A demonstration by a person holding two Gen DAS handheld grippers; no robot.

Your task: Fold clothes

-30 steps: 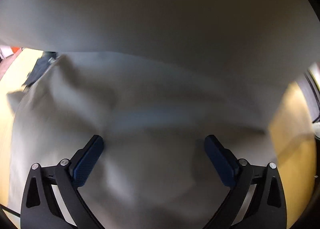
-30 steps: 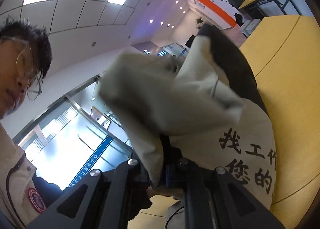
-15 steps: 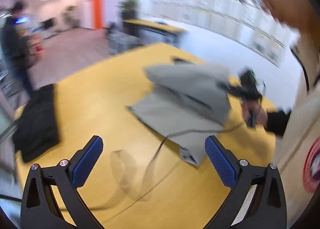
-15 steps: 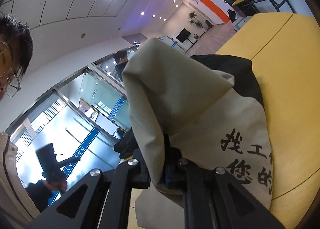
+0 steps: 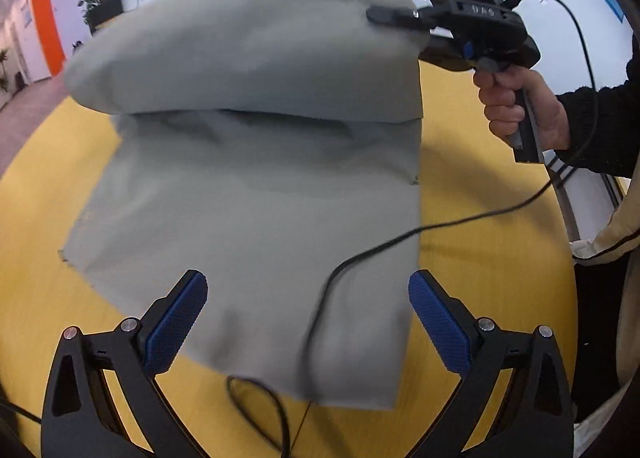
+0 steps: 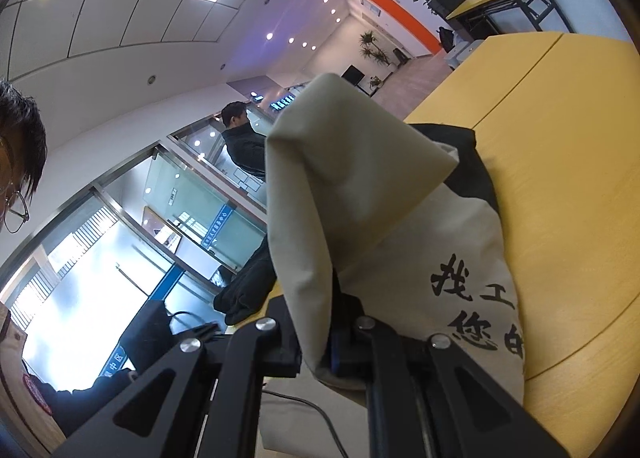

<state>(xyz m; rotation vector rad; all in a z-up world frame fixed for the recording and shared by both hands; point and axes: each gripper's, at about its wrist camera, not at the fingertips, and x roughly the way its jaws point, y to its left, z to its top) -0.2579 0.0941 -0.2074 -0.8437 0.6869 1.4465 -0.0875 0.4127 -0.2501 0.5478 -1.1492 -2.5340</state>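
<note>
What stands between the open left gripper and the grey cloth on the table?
Only a black cable crosses over the grey cloth, ahead of the left gripper. Otherwise nothing visible blocks it. The right gripper holds the lifted corner.

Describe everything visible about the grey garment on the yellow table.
The grey garment is plain, soft woven cloth, beige in the right wrist view, with black printed characters and a black part behind. Its lower half lies flat on the yellow table; the upper half is lifted and folding over, pinched at one corner by the right tongs. A black cable crosses it.
</note>
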